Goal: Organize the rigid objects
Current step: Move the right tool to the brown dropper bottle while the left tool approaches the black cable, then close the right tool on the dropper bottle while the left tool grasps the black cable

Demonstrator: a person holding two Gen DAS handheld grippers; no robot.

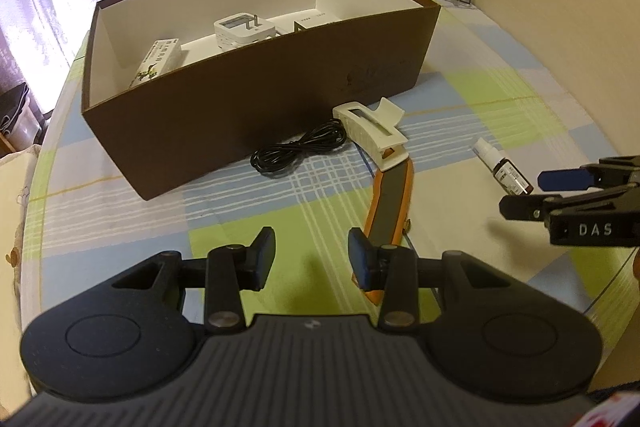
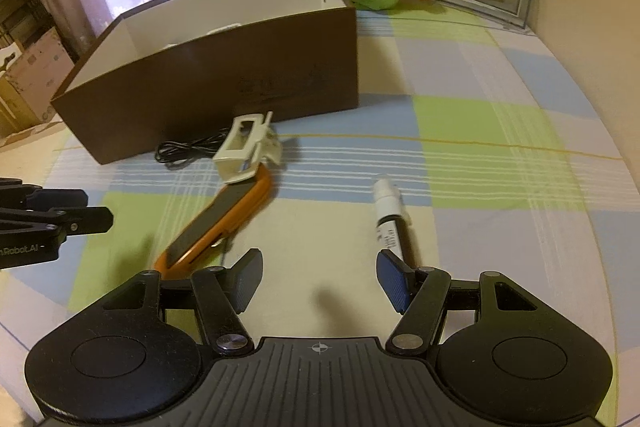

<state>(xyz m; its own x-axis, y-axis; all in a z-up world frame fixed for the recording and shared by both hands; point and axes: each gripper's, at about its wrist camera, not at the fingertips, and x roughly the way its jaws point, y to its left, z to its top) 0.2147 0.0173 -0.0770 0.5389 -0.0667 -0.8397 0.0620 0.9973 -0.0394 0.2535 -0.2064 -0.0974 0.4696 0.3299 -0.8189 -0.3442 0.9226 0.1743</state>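
Two empty, wide-open tools, the left hand-held gripper (image 1: 312, 259) and right hand-held gripper (image 2: 319, 281), hover over the checked surface (image 2: 480, 131), with the small bottle (image 2: 390, 217) at one o'clock of the right one.

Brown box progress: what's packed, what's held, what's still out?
Inside the brown box: a white timer and a small carton. In hand: nothing; left gripper and right gripper both open. Still on the tablecloth: black cable, white hair claw, orange knife, small bottle.
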